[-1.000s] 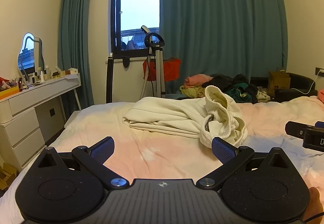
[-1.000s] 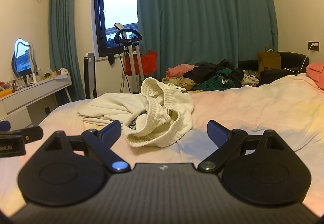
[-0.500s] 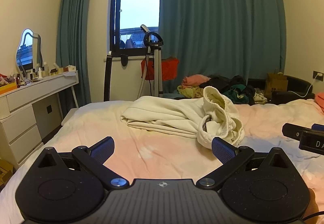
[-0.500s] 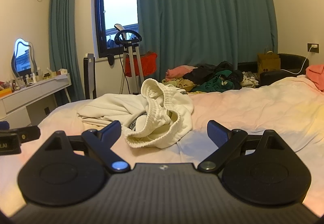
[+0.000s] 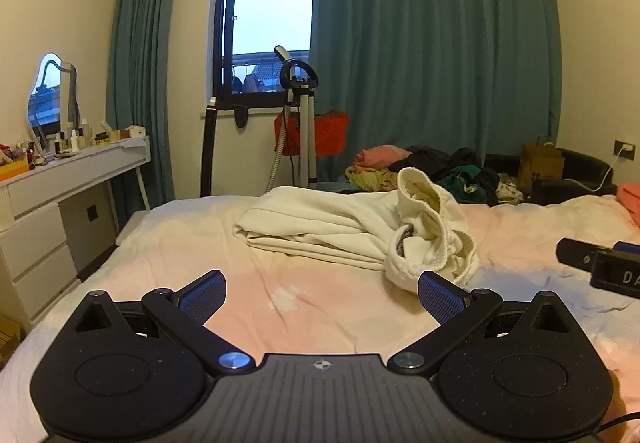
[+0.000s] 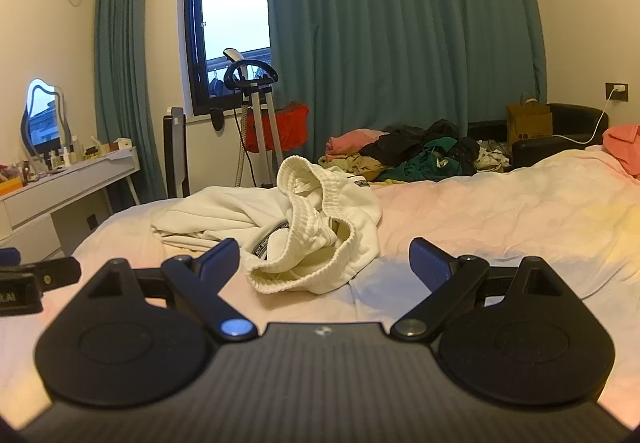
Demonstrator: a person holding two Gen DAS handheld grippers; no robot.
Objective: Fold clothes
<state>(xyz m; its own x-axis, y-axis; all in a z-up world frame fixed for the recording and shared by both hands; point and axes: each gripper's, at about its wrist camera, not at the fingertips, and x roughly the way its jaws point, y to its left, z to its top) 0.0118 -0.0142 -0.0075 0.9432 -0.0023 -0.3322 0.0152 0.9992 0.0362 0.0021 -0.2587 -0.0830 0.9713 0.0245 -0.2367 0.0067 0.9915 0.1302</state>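
A cream-white garment (image 5: 352, 227) lies crumpled on the pink bed sheet (image 5: 304, 307); its ribbed waistband stands up in a loop at its right end. It also shows in the right wrist view (image 6: 304, 227). My left gripper (image 5: 320, 293) is open and empty, low over the sheet, short of the garment. My right gripper (image 6: 324, 261) is open and empty, just before the waistband. The right gripper's side shows at the left wrist view's right edge (image 5: 600, 263); the left gripper's side shows at the right wrist view's left edge (image 6: 28, 283).
A pile of mixed clothes (image 6: 412, 155) lies beyond the bed. A garment steamer stand (image 5: 298, 115) is by the window. A white dressing table (image 5: 60, 179) with a mirror stands at the left. A pink garment (image 6: 624, 147) lies at the far right of the bed.
Both grippers have shifted only slightly; the view has drifted a little. The garment lies as before and both grippers stay open.
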